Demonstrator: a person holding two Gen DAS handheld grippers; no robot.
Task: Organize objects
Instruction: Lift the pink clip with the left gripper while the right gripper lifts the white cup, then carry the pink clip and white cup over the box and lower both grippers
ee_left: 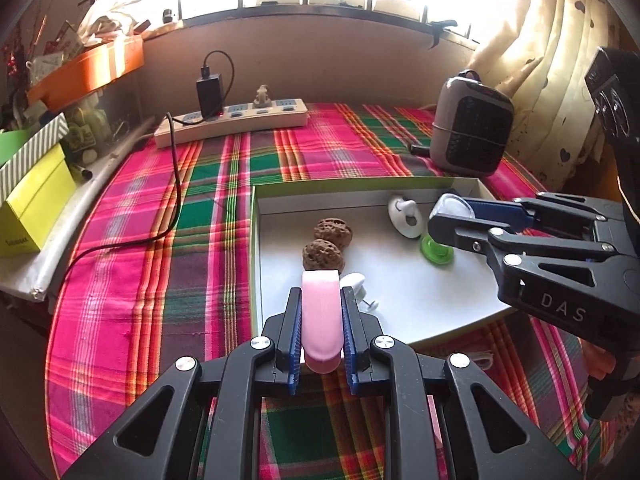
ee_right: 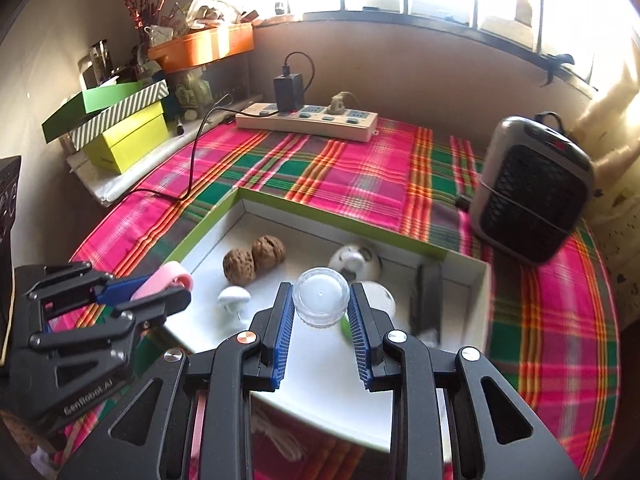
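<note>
Box (ee_right: 224, 216) filling | left gripper (ee_left: 321, 320) pinching pink clip (ee_left: 321, 320), lowering beside walnuts (ee_left: 326, 244) | right gripper (ee_right: 321, 312) clamping clear jar (ee_right: 321, 300), easing into free floor.

I am viewing a plaid-covered table (ee_right: 360, 176) bearing a white power strip (ee_right: 308, 120), a grey heater (ee_right: 532, 200), a shallow box (ee_right: 400, 236) and stacked boxes (ee_right: 124, 136).

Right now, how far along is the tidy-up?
Done: two walnuts, a white hook and other small bits already lie in the white tray. In hand: left tongs grip a pink clip at the tray's edge; right tongs hold a clear jar above it. Left: set both down.
</note>
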